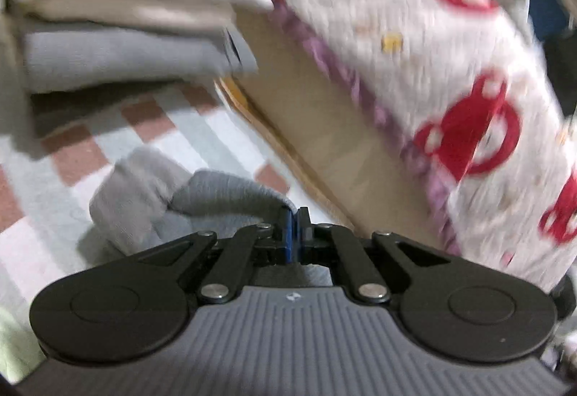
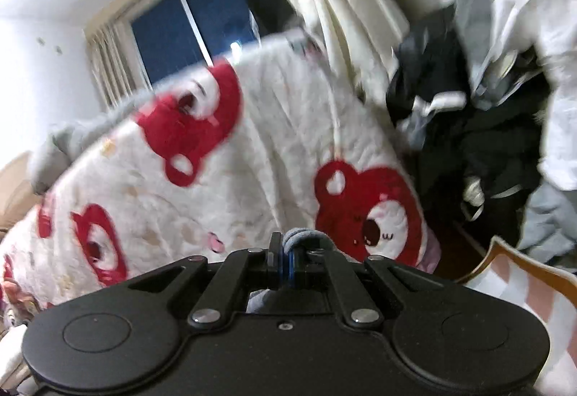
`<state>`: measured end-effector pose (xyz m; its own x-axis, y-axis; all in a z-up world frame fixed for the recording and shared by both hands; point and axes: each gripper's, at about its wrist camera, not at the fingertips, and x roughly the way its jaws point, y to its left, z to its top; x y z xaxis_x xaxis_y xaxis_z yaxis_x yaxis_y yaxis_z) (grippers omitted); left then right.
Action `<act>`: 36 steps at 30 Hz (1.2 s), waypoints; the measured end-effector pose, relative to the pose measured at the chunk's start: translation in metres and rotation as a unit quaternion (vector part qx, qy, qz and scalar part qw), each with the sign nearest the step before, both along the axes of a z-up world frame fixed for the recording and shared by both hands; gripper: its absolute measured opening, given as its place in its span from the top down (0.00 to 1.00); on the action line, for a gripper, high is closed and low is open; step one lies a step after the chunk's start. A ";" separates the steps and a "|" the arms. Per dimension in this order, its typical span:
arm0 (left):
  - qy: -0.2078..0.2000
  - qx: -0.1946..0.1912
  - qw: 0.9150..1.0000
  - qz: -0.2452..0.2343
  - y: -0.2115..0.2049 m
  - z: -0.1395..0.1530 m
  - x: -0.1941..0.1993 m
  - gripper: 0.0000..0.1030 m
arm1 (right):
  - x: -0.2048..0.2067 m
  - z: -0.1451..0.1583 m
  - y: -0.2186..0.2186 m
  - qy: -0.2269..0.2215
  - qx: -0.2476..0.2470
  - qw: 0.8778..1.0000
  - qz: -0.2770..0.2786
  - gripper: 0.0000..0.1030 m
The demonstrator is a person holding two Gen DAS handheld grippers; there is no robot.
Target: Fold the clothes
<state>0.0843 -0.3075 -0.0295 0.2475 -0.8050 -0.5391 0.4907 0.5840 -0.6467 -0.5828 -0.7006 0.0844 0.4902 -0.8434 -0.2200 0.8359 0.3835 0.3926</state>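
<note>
1. progress, as a judgement: partly done. three folded pieces sit stacked [image 1: 122, 17] at ten o'clock in the left wrist view; a loose heap of clothes [image 2: 487, 100] at two o'clock in the right wrist view is unfolded.
2. the grey garment [image 1: 202, 201] is in hand, not yet folded, above the checked cloth [image 1: 108, 140].
3. left gripper [image 1: 294, 234]: jaws narrow, pinching the grey garment's edge.
4. right gripper [image 2: 288, 259]: jaws narrow, clamped on grey cloth.
5. count: two grippers, one bear-print blanket [image 2: 252, 161].
</note>
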 end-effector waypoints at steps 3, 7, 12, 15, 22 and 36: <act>-0.029 0.028 0.999 -0.035 -0.025 0.000 -0.019 0.98 | 0.020 -0.002 -0.038 0.038 0.017 0.999 -0.011 0.97; -0.031 0.049 0.997 -0.051 -0.029 -0.016 -0.038 0.96 | 0.028 -0.012 -0.035 0.051 -0.001 0.999 -0.012 0.97; -0.001 0.069 0.997 -0.042 -0.013 -0.038 -0.053 0.96 | 0.018 -0.033 -0.009 0.082 -0.006 0.996 -0.016 0.97; 0.000 0.091 0.995 -0.034 0.001 -0.043 -0.064 0.93 | 0.001 -0.058 0.011 0.107 0.006 0.994 -0.037 0.97; -0.023 0.097 0.995 0.002 0.020 -0.027 -0.077 0.71 | -0.036 -0.139 0.028 0.157 0.104 0.979 -0.082 0.96; -0.026 0.227 0.972 0.063 -0.057 -0.063 -0.065 0.33 | -0.053 -0.184 0.035 0.120 0.150 0.978 -0.086 0.96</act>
